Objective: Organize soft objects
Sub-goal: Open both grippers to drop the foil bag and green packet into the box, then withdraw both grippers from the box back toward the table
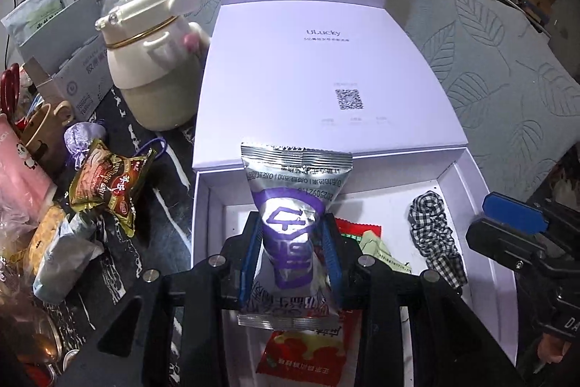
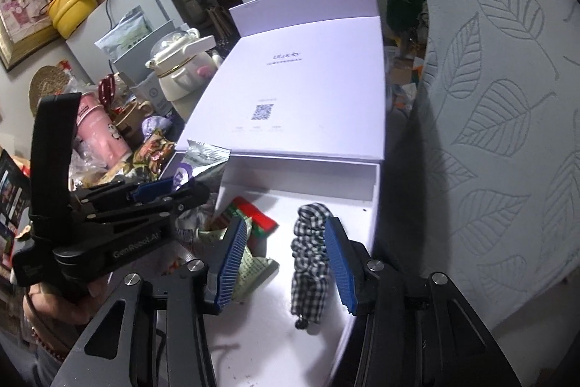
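My left gripper (image 1: pixel 293 227) is shut on a silver and purple snack packet (image 1: pixel 290 191), which it holds upright above the near left part of an open white box (image 1: pixel 206 205). The right wrist view shows this gripper (image 2: pixel 163 187) at the box's left wall (image 2: pixel 301 176). My right gripper (image 2: pixel 286 227) stands open inside the box. A black and white checked scrunchie (image 2: pixel 308 263) lies on the box floor between its blue pads, close to the right one. The scrunchie (image 1: pixel 435 234) lies loose. Red (image 1: pixel 301 350) and pale green (image 2: pixel 253 267) packets lie in the box too.
The box's lid (image 1: pixel 319 68) lies open behind it. To the left stand a cream bottle (image 1: pixel 152 60), a gold and red snack packet (image 1: pixel 108 191), a purple sachet (image 1: pixel 81 140) and more clutter. A leaf-patterned chair cover (image 2: pixel 489 133) rises on the right.
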The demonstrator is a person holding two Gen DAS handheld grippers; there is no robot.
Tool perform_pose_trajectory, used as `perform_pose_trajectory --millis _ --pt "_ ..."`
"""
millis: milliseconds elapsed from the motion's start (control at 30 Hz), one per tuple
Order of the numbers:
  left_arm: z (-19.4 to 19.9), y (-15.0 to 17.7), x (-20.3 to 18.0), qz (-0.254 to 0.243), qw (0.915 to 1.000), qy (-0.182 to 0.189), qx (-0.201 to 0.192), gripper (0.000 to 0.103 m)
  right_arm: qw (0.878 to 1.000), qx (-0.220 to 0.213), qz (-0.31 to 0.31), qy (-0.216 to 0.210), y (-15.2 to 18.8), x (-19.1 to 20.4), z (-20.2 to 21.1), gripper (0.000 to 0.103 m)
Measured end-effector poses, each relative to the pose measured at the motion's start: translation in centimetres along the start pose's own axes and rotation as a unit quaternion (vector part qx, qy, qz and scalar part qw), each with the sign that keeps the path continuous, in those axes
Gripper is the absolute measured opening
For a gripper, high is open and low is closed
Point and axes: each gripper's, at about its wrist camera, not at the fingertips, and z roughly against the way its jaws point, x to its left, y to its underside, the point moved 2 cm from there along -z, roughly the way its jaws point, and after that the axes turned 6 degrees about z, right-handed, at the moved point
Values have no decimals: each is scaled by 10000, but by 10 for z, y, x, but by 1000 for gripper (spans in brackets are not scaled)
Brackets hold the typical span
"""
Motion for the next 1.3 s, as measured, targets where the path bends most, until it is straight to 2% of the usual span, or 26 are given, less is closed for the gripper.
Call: perform_pose_trajectory --millis 167,467,767,1300 --pt "15 -2 -3 2 9998 55 -172 32 9999 -57 118 98 0 5 13 45" --pt "68 -6 -14 -33 9975 207 -681 32 9990 -272 249 268 -1 20 43 45" --pt "137 -4 -22 -153 9930 169 -1162 32 9959 -751 389 310 -4 42 99 45" --pt "256 39 -44 -306 9799 267 -1953 33 9856 -1468 722 435 13 88 200 48"
